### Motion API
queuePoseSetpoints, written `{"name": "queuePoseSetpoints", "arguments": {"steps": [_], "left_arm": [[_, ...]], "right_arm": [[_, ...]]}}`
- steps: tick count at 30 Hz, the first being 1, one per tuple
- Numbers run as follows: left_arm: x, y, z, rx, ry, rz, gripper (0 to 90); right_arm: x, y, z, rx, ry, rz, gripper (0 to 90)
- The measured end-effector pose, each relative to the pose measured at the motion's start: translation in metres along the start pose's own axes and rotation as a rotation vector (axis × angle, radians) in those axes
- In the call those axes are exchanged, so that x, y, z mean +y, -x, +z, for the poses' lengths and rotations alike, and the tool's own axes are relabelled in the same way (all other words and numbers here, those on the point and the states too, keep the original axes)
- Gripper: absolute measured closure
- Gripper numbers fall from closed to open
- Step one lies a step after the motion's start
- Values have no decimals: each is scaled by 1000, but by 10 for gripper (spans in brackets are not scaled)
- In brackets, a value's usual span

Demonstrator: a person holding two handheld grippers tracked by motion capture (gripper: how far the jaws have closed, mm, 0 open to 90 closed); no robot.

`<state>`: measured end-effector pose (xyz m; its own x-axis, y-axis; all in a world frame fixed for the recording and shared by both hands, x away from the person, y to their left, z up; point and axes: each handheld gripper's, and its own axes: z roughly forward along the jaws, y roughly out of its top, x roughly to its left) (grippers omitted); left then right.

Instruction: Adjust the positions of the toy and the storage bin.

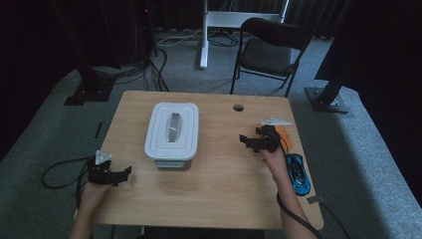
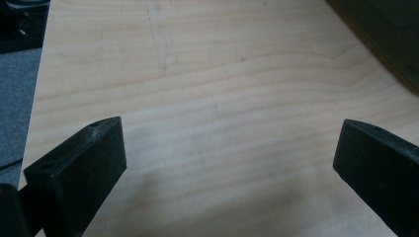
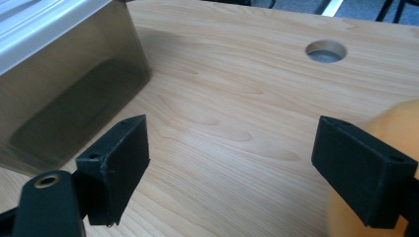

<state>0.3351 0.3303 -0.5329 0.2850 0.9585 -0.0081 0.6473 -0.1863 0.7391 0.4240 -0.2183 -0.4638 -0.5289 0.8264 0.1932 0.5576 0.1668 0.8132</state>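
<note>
Hand-held gripper (image 3: 230,163): jaws spread wide, nothing between.
Container (image 3: 64,79): left, on the tabletop (image 3: 237,98).
Orange thing (image 3: 390,128): behind the right jaw.

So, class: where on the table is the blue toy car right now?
In the high view the blue toy car lies at the table's right edge, just right of the person's right hand and behind the right gripper.

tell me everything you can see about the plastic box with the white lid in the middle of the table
The rectangular clear plastic box with a white lid sits flat on the light wooden table, left of centre, its long side running away from the person. The lid is on, with rounded corners, a raised rim and a grey recessed handle in its middle. In the right gripper view its see-through, greyish wall looks empty inside, as far as shows. Nothing touches it but the table; both tongs are apart from it.
</note>
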Motion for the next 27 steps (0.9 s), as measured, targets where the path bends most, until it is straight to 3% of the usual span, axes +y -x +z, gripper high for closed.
{"name": "queuePoseSetpoints", "arguments": {"steps": [10,13,16,27], "left_arm": [[22,0,13,-3,14,15,3],[30,1,17,-21,16,13,3],[37,3,21,-28,16,18,4],[64,15,39,-50,23,38,3]], "right_arm": [[-5,-19,31,-2,-19,-7,140],[-7,-26,37,-42,19,-3,140],[-8,-29,44,-34,21,17,140],[-7,-51,71,10,-37,0,140]]}}
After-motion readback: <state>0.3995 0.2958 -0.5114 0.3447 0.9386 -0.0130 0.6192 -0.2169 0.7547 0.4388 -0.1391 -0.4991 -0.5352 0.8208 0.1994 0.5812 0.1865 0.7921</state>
